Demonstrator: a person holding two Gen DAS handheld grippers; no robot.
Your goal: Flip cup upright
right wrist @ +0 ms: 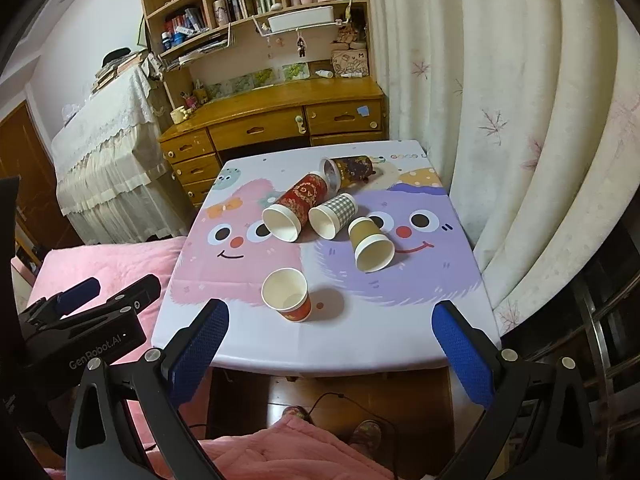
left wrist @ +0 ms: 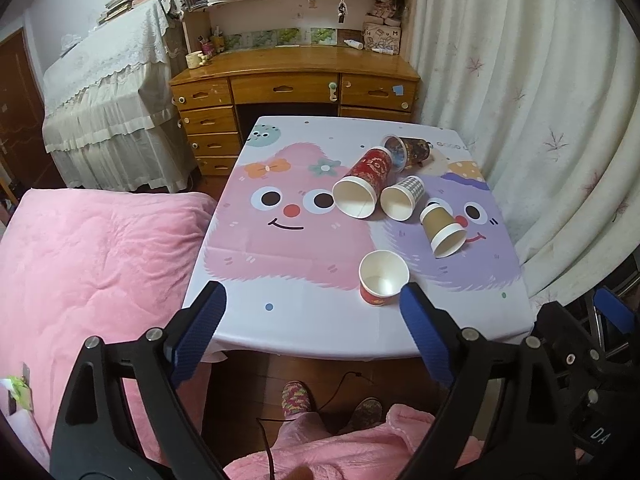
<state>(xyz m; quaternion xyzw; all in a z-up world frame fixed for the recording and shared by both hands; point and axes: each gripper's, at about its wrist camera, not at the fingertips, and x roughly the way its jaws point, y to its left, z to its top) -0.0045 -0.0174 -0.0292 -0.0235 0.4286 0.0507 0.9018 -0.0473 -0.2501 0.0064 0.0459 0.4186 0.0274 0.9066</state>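
— Cups first, but start at the grippers: how do they stand?

— Both the left gripper (left wrist: 314, 320) and the right gripper (right wrist: 330, 328) are spread wide, holding nothing, above the table's (right wrist: 320, 344) near edge.

— Nearest cup?

— A small red cup (right wrist: 287, 295) stands upright, mouth up, near that edge.

— Farther out?

— Four lie on their sides: a mustard cup (right wrist: 370, 243), a checked cup (right wrist: 332, 215), a tall red cup (right wrist: 295, 210) and a dark cup (right wrist: 347, 170) behind them.

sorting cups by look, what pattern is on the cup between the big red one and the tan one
Grey-and-white check on the cup, clearest in the right wrist view.
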